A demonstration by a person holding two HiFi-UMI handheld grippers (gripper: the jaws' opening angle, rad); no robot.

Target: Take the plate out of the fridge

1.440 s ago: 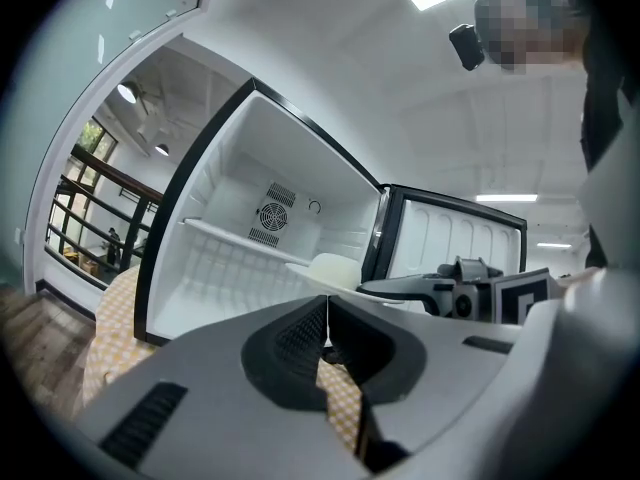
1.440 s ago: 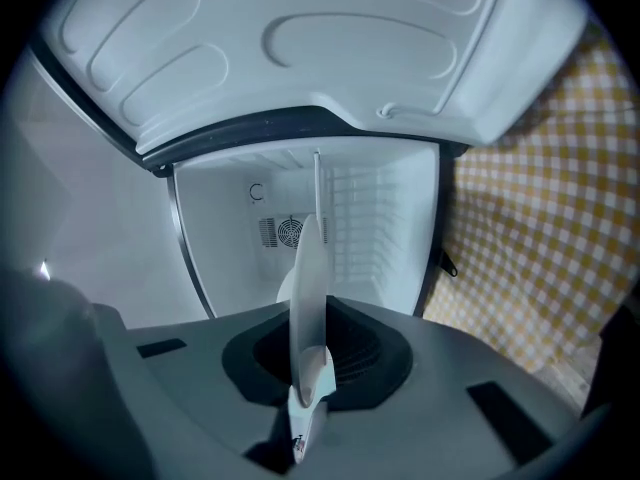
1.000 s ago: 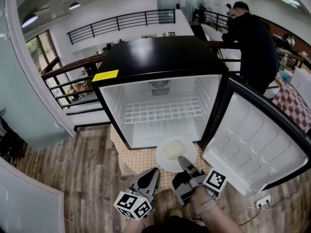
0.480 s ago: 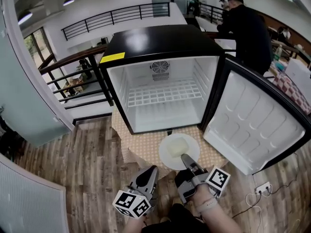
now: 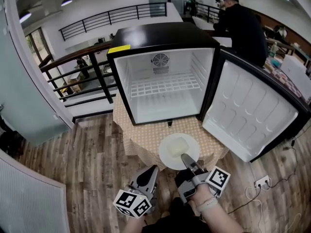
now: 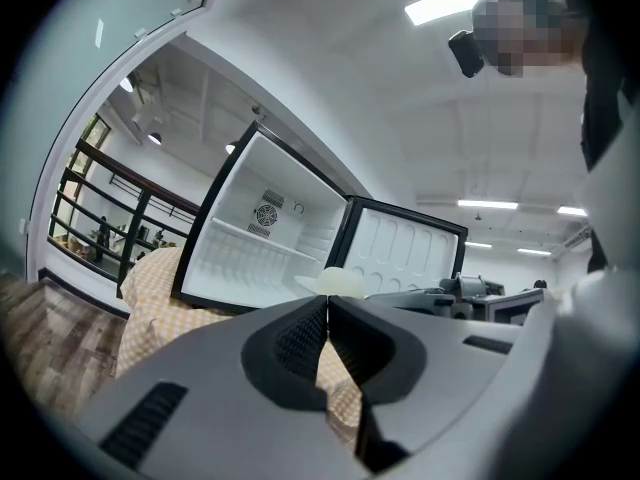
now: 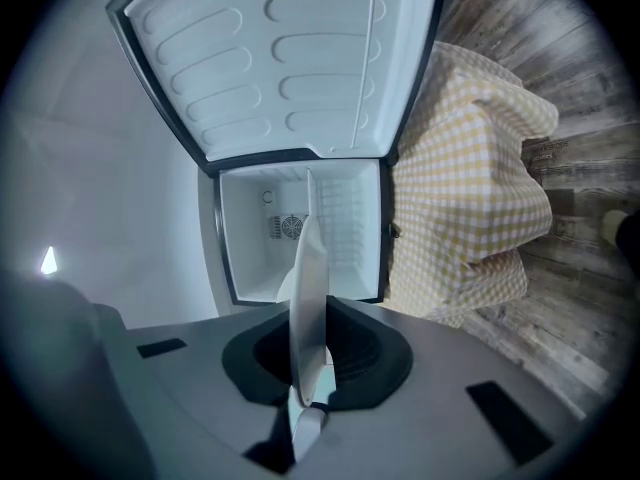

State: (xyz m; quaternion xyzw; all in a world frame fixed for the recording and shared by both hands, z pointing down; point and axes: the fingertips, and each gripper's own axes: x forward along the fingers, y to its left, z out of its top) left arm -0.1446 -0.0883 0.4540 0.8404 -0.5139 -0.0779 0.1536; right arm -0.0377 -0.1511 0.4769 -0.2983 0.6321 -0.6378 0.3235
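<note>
A white plate (image 5: 168, 157) carrying a pale yellow block (image 5: 177, 146) hangs level in front of the open fridge (image 5: 165, 89), over the near edge of a checked tablecloth (image 5: 141, 142). My right gripper (image 5: 184, 158) is shut on the plate's near rim; in the right gripper view the plate (image 7: 308, 298) shows edge-on between the jaws of the right gripper (image 7: 308, 388). My left gripper (image 5: 148, 174) hangs lower left of the plate, shut and empty. The left gripper (image 6: 327, 313) has its pads pressed together, with the plate (image 6: 320, 284) seen beyond them. The fridge's wire shelf (image 5: 163, 88) is bare.
The fridge door (image 5: 252, 115) stands swung open to the right. A person in black (image 5: 243, 28) stands behind the fridge by a railing (image 5: 87, 57). Wood floor (image 5: 82, 164) spreads left and below. A cable and wall socket (image 5: 261, 182) lie at lower right.
The plate has come out of the fridge mouth toward me, held by my right gripper. The fridge now sits farther off in the head view. The left gripper has kept its place.
</note>
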